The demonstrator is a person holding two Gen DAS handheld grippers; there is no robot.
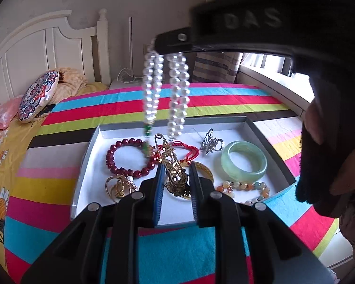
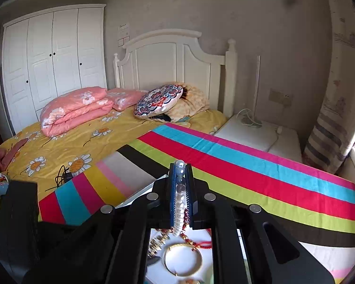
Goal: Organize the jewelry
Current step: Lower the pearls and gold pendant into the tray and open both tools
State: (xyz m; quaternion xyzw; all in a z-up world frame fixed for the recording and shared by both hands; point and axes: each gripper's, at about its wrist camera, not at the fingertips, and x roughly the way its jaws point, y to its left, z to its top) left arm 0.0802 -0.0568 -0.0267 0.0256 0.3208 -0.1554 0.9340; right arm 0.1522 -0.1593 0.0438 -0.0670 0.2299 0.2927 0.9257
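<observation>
Bed [image 1: 153, 99] under a striped cloth; the open tray [image 1: 94, 156] of jewelry sits mid-cloth, its long side running 9 to 3 in the left wrist view.

Tray contents, left view: dark red bead bracelet [image 1: 130, 157] at 9 o'clock of tray centre, green bangle [image 1: 243, 161] at 3, silver brooch [image 1: 211, 144] toward 1, red cord [image 1: 189, 151] near centre, mixed-colour bead bracelet [image 1: 246, 189] at 4, gold pieces [image 1: 118, 187] at 7.

Task's thing in hand: the white bead necklace [image 1: 163, 90]. It hangs in doubled strands from the right tongs [image 1: 168, 43], long axis straight down, 12 to 6, its lowest beads just over the tray's far half. Not resting on the tray.

Right tongs: clenched on the necklace; the right wrist view shows beads [image 2: 180, 189] lined up between the two blue pads.

Left tongs [image 1: 176, 179]: jaws narrowly apart, nothing pressed between the pads. A gold pin ornament [image 1: 175, 165] lies on the tray floor seen through the gap; whether the tips touch it I cannot tell.

Key relation: necklace hangs at 12 o'clock from the left tongs, above and beyond them, well apart. Right hand owns it. Judgement: the coming move likely depends on lowering that vertical strand into free tray space, clear of the red cord below.
</observation>
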